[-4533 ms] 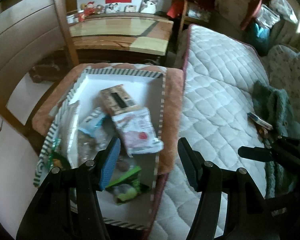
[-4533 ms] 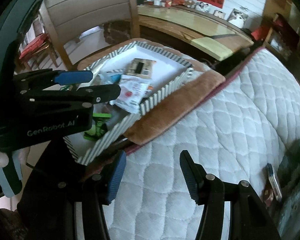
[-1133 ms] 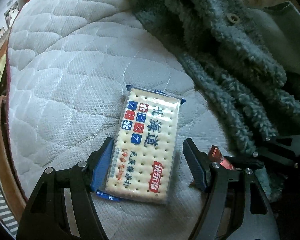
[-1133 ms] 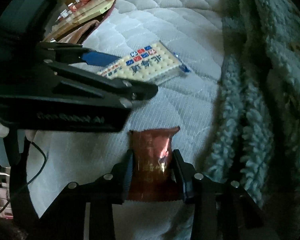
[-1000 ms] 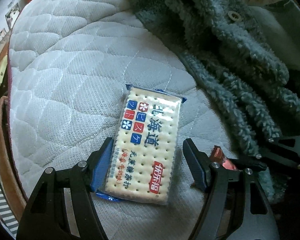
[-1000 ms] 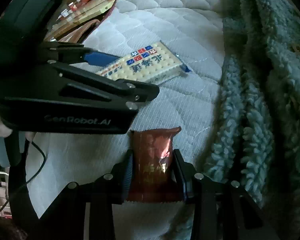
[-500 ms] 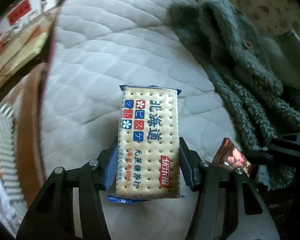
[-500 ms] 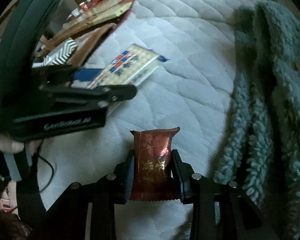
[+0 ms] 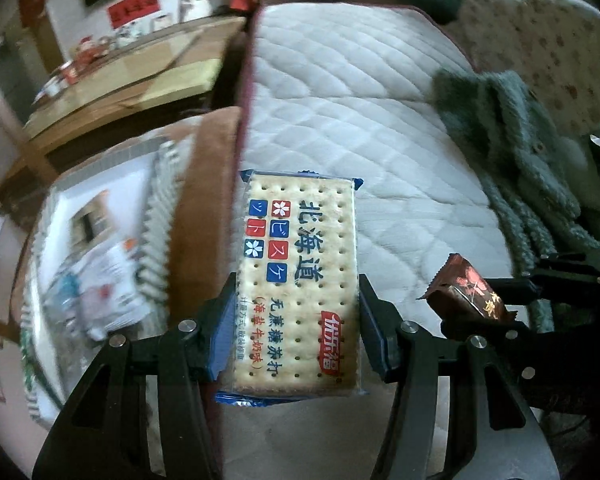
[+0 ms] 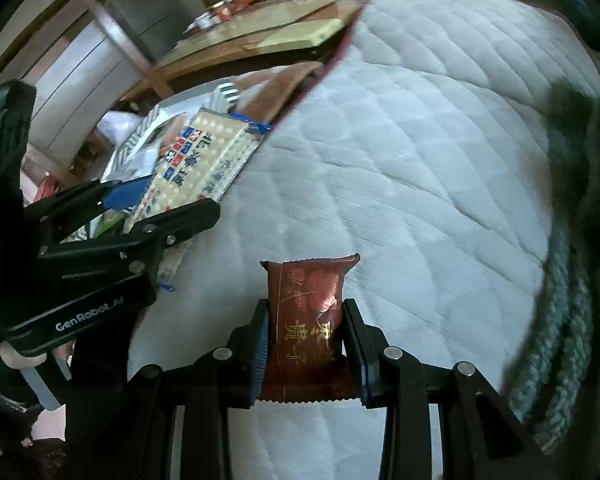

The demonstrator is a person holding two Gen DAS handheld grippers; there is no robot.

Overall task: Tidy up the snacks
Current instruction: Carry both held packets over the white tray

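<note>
Crackers in a glossy clear-and-blue wrapper, one flat rectangular pack (image 9: 298,280), sit clamped between the blue pads of the left gripper (image 9: 298,320), which presses on both long edges; the pale biscuits behind the film are dotted with rows of small holes and overprinted with blue, red and white characters. The pack hangs clear above the quilted white mattress (image 9: 380,120), whose stitching forms a soft diamond pattern. Beyond the left gripper's left finger, blurred, lies one box (image 9: 156,200) with a striped green-and-white rim, white inside, holding several packets too smeared to count. It rests on a brown plush cushion (image 9: 208,168).

To the right of the left gripper, the right gripper (image 10: 306,344) is clenched on one small pouch (image 10: 308,312), dark red-brown foil with gold lettering and zigzag-cut ends, shiny and slightly puffed. It too is held off the mattress. Ahead and right of both grippers lies one shaggy grey-green fleece garment (image 9: 520,160), thick and looped in texture, with a button showing. Further off stands a wooden table (image 9: 120,80), smooth-topped.
</note>
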